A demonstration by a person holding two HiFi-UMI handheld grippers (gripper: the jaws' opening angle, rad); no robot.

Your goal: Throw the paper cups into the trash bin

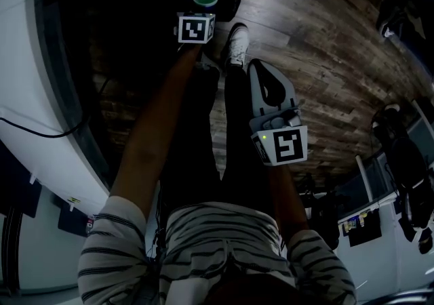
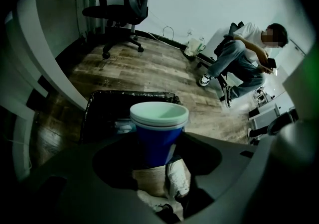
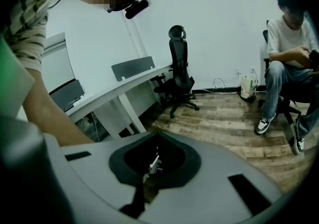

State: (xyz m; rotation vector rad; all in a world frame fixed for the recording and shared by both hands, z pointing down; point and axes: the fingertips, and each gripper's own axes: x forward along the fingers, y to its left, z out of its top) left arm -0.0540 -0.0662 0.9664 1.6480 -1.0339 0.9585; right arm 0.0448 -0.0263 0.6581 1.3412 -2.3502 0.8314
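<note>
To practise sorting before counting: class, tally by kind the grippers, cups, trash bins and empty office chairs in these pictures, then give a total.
grippers: 2 (left gripper, right gripper)
cup: 1 (the rim may hide a nested one)
bin: 1
empty chair: 1
total: 5

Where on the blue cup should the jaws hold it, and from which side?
Grip the blue cup across its lower wall, from the sides, as the left gripper does. It stands upright and widens toward the rim, so it should not slip down.
</note>
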